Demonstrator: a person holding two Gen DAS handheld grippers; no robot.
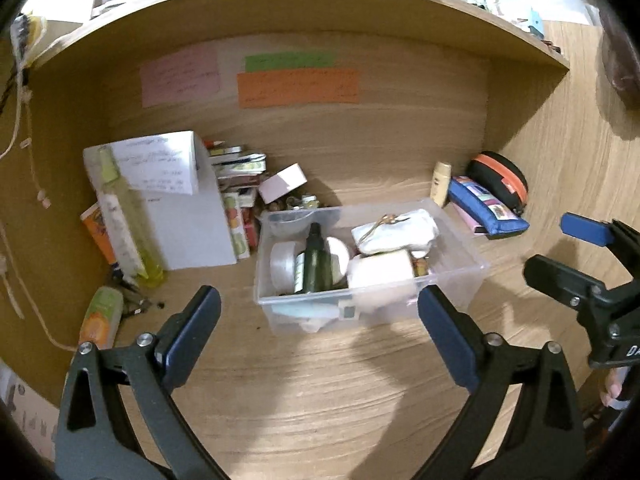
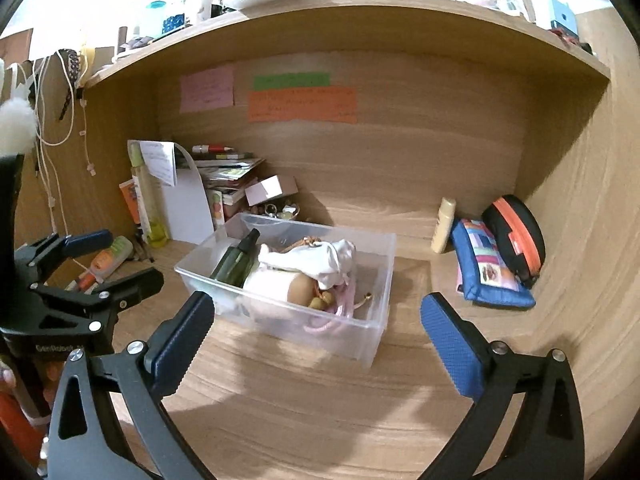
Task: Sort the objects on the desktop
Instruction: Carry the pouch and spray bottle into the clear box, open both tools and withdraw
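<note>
A clear plastic box (image 1: 456,280) stands on the wooden desk and shows in the right wrist view too (image 2: 380,320). It holds a dark green bottle (image 1: 316,260), a white cloth pouch (image 1: 396,232), round white jars and a white roll. My left gripper (image 1: 320,312) is open and empty, just in front of the box. My right gripper (image 2: 316,320) is open and empty, in front of the box's near right side. A blue pouch (image 2: 488,268), a black and orange case (image 2: 516,232) and a cream bottle (image 2: 444,230) lie at the back right.
A white file holder (image 1: 188,220) with papers, a yellow-green bottle (image 1: 124,220) and stacked books stand at the back left. An orange tube (image 1: 100,316) lies at the left. A small open carton (image 2: 272,188) sits behind the box. A shelf runs overhead.
</note>
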